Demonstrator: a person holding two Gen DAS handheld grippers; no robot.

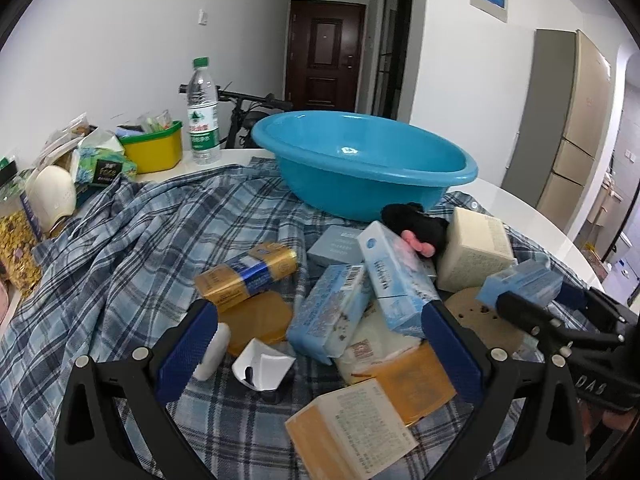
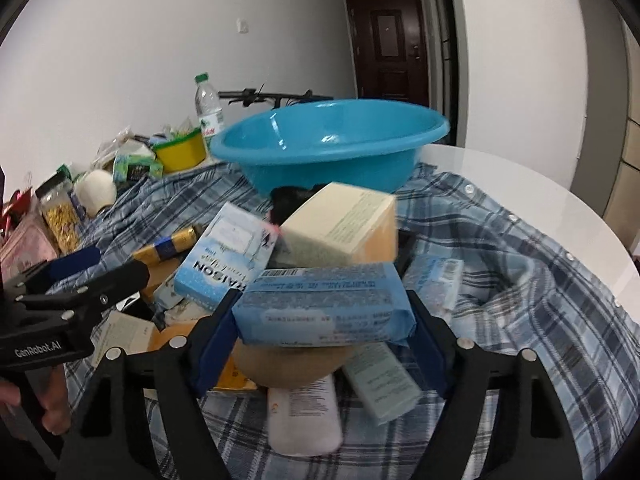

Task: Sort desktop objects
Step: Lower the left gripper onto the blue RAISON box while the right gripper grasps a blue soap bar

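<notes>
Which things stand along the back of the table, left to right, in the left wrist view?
Tissue pack → yellow tub → water bottle → blue basin.

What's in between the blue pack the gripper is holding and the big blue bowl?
In the right wrist view, a cream box and something black lie between the light blue pack and the blue basin.

Clamped crosswise between right claw (image 2: 324,330) pads: light-blue rectangular tissue pack (image 2: 324,308); beyond it, empty round turquoise plastic basin (image 2: 332,140).
</notes>
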